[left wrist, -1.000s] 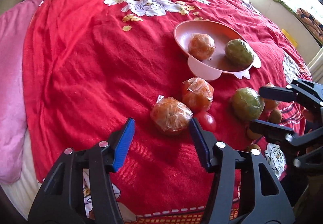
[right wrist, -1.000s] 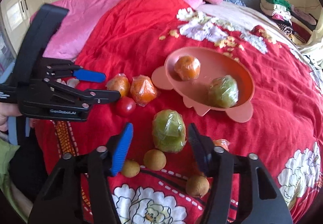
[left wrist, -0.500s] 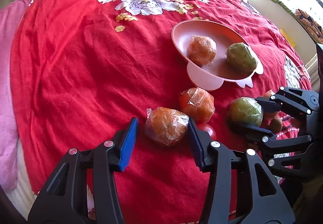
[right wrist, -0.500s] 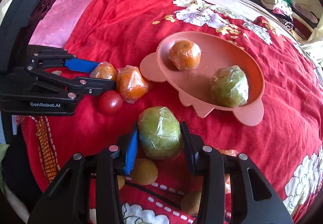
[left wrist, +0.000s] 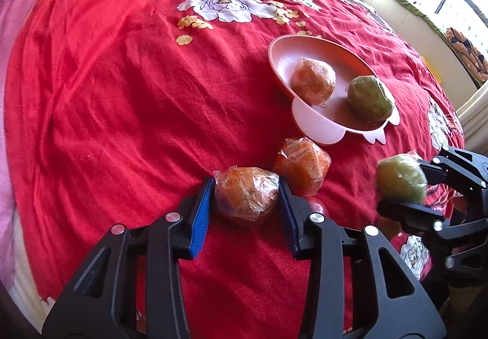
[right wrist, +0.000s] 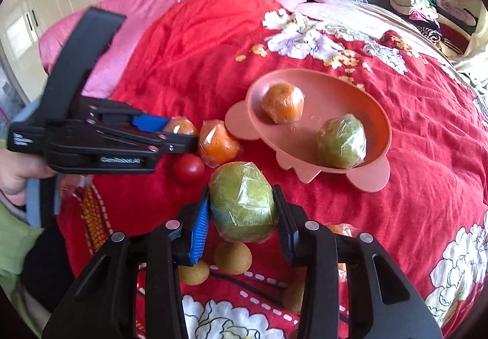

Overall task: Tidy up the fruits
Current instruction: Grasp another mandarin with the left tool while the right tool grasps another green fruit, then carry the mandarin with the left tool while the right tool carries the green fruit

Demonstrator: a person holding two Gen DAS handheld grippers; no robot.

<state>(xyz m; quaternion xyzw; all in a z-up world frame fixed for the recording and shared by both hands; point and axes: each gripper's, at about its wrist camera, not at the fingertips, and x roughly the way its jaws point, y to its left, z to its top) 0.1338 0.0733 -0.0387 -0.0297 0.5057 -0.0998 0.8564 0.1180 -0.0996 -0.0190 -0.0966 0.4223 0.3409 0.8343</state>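
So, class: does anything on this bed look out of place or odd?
Yes. The pink scalloped plastic dish sits tilted on the soft red floral bedspread, so its film-wrapped orange could roll.

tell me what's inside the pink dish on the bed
The pink scalloped plastic dish holds two plastic-wrapped fruits, apart from each other: an orange one and a green one. The dish floor beneath each fruit is covered, so anything under them cannot be seen.
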